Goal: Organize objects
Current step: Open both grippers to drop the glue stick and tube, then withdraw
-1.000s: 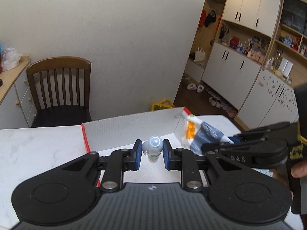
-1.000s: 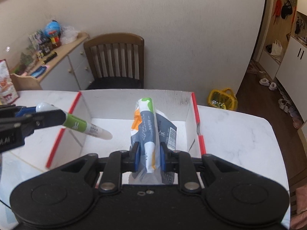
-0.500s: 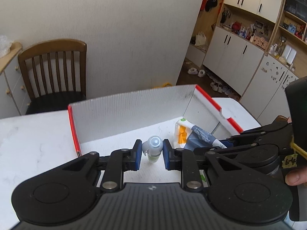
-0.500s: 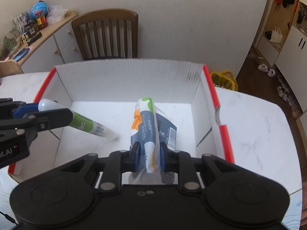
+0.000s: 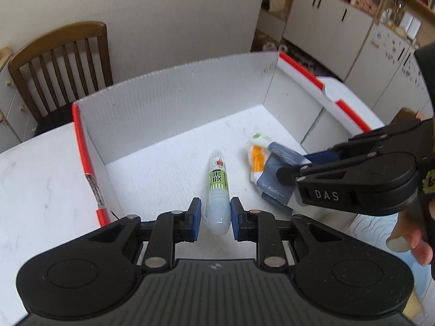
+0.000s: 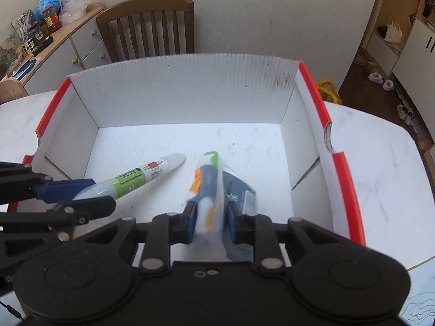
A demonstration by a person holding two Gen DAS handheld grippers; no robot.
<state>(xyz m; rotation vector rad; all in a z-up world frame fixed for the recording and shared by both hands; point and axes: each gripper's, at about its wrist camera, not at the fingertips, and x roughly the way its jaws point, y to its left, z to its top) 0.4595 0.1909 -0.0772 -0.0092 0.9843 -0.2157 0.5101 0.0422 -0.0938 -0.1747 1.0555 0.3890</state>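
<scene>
Inside box (image 6: 190,92), angled steeply down: left gripper (image 5: 216,218) pinching tube (image 5: 217,184), right gripper (image 6: 210,224) beside it pinching packet (image 6: 214,187).

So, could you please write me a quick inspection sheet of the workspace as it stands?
Surface: white marble-look table, bare where visible.
Job's things: white box with red rims open on the table; green-labelled tube and blue-and-orange packet both inside it, near the floor.
Clutter: nothing seen on the table.
Grippers: left gripper shut on the tube; right gripper shut on the packet.
Cables: nothing seen.
Surroundings: wooden chair behind the box; sideboard with toys; white cabinets; shoes on the floor.
</scene>
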